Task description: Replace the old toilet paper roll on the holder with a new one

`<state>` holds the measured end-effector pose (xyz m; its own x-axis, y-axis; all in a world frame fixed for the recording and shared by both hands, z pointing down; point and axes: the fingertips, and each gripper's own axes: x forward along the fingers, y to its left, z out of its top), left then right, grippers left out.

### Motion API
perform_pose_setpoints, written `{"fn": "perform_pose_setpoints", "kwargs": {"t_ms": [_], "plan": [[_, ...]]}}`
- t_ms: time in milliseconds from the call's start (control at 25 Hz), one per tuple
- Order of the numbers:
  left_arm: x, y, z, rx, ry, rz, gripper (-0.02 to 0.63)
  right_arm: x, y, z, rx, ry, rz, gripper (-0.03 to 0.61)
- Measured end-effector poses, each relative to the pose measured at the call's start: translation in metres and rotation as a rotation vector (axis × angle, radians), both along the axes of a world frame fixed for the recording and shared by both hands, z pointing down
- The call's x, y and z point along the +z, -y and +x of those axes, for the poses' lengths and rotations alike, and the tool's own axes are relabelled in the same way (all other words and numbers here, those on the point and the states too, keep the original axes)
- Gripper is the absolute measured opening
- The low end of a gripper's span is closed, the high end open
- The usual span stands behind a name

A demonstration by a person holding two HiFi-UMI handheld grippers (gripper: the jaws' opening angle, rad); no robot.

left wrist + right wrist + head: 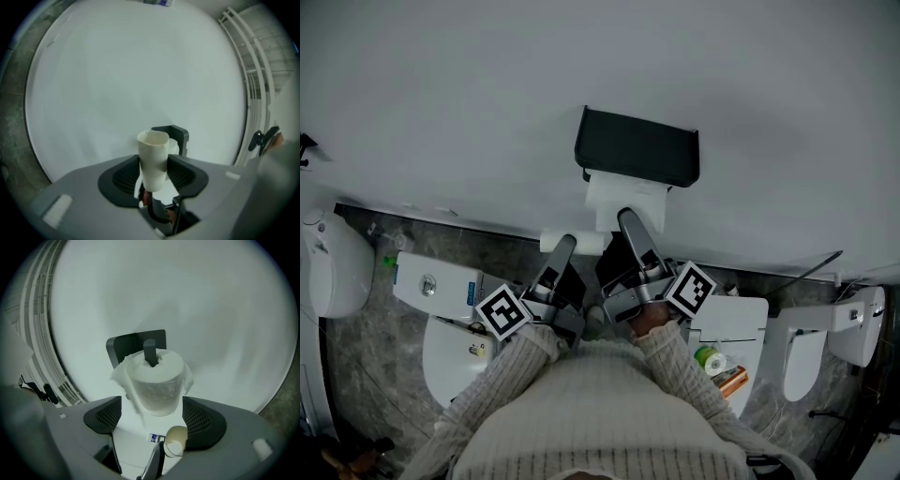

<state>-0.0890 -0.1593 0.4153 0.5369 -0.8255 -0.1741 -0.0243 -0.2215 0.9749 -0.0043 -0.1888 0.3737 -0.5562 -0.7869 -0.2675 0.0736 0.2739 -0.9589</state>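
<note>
The black holder hangs on the white wall. A full white toilet paper roll sits under it, threaded on the holder's peg. My right gripper reaches up to this roll, and its jaws close against the roll's two sides. My left gripper stays just left of it, shut on the empty cardboard tube. In the head view the tube lies across the fingertips. The left gripper view shows the holder behind the tube. The tube's end peeks in low in the right gripper view.
Below the wall runs a grey marbled floor with white toilets at the left, the middle and the right. A white cistern top carries a green item. White rails stand at one side.
</note>
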Motion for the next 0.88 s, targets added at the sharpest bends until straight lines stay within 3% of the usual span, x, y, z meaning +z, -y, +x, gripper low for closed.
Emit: {"fn": "perform_pose_setpoints", "kwargs": {"t_ms": [440,520,800,880], "plan": [[0.0,-0.009,0.019,0.04,-0.013,0.002,0.178,0.01,-0.033,0.017,-0.019,-0.032,0.011,0.359],[0.0,-0.009,0.021,0.041,-0.012,0.004,0.177,0.009,-0.037,0.023,-0.009,-0.03,0.023,0.322],[-0.003,-0.01,0.028,0.043,-0.019,0.014,0.176,0.004,-0.05,0.033,0.017,-0.074,0.059,0.089],[-0.003,-0.013,0.031,0.045,-0.02,0.017,0.178,0.005,-0.055,0.036,0.025,-0.091,0.065,0.058]]}}
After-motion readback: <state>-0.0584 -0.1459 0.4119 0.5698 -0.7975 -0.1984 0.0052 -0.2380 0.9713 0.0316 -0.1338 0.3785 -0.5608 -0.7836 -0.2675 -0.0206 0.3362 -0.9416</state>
